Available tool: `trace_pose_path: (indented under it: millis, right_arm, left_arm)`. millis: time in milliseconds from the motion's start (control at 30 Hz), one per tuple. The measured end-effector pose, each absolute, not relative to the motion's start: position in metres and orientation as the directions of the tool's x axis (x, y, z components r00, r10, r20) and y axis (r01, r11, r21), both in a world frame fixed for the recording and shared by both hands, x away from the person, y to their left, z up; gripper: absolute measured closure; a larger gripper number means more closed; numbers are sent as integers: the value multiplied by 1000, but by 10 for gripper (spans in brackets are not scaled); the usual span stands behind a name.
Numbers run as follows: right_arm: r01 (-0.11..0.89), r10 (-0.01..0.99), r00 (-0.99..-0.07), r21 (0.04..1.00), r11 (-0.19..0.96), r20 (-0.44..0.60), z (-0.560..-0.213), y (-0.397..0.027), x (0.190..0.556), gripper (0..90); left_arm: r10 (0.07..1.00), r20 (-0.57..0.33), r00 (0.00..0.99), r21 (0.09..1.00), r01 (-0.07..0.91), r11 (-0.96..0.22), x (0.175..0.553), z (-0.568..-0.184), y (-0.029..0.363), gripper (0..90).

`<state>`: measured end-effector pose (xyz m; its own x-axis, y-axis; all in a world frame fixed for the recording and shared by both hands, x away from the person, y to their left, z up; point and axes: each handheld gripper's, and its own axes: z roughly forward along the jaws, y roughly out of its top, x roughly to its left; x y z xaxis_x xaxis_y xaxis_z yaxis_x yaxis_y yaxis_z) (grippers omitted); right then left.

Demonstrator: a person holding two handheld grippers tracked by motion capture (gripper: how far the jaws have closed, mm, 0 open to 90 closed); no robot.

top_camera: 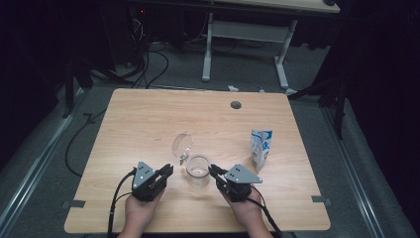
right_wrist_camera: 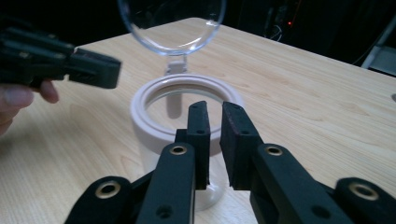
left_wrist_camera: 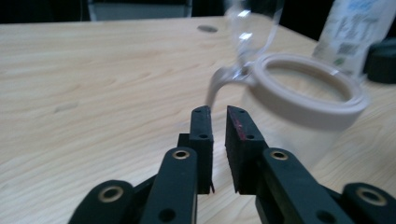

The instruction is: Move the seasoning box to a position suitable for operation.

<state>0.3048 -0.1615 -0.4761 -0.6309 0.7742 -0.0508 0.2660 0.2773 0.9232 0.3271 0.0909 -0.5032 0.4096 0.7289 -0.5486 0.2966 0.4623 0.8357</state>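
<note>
Left tongs (top_camera: 167, 172): held in the person's left hand (top_camera: 140, 210) near the front edge of the counter, pointing toward the jar. In the left gripper view (left_wrist_camera: 218, 122) the two black jaws stand a narrow gap apart with nothing between them; they grip nothing.

Right tongs (top_camera: 213, 170): held in the person's right hand (top_camera: 246, 210), pointing at the jar from the other side. In the right gripper view (right_wrist_camera: 215, 120) the jaws are a small gap apart and empty, their tips just short of the jar's rim.

Jar (top_camera: 198, 171): a clear round jar with a pale ring around its mouth, standing upright on the counter between the two tongs, close to both. It also appears in the left gripper view (left_wrist_camera: 308, 100) and the right gripper view (right_wrist_camera: 159, 128).

Lid (top_camera: 182, 146): a clear round lid, hinged to the jar's rim on the far side and swung up, so the mouth is uncovered.

Milk carton (top_camera: 260, 148): a small white and blue carton standing upright to the right of the jar, apart from it.

Counter (top_camera: 148, 119): a light wood top with a round grey hole (top_camera: 236, 105) near its far edge.
</note>
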Motion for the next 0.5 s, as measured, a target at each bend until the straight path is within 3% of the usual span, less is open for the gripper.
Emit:
trace_pose_path:
  millis: [300,500]
  right_arm:
    - [310,817,-574,907,285,-60,-488,-180,312,728]
    - [337,843,-534,900,275,-58,-496,-189,317,706]
  left_arm:
    - [808,-455,374,882,314,351,333,-518,125,622]
    - [801,-470,372,873,329,359,333,-522,140,579]
